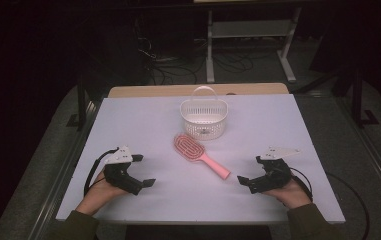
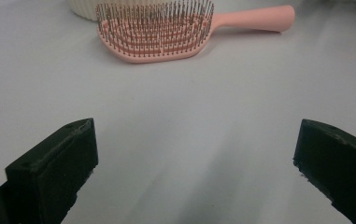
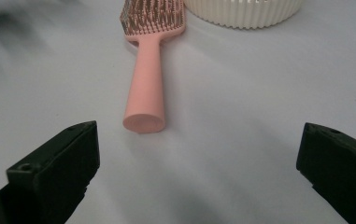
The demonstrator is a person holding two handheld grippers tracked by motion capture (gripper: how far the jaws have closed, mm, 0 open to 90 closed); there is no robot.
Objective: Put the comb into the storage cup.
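Hairbrush (image 1: 200,155): pink, lying bristles-up on the white surface (image 1: 143,120), roughly midway between the two hands and a little farther from the person than either.
Long axis: runs diagonally in the high view, head toward the far left, handle toward the near right.
Handle end: points at the right gripper (image 1: 250,171); in the right gripper view the round butt of the handle (image 3: 144,122) faces the camera almost head-on, a bit left of centre between the jaws.
Head: in the left gripper view the bristled head (image 2: 154,32) lies broadside ahead, the handle trailing off to that view's right.
Basket (image 1: 204,118): white, slotted, with an upright loop handle, standing just beyond the brush head (near it, whether touching I cannot tell).
Left gripper (image 1: 143,171): jaws spread wide, nothing between them, low over the surface at the near left.
Right gripper: jaws spread wide too, empty, at the near right.
Nearer hand: the right, judging by the handle's direction and the shorter gap to it.
Likely next move: the right gripper goes forward along the handle's line and closes across it.
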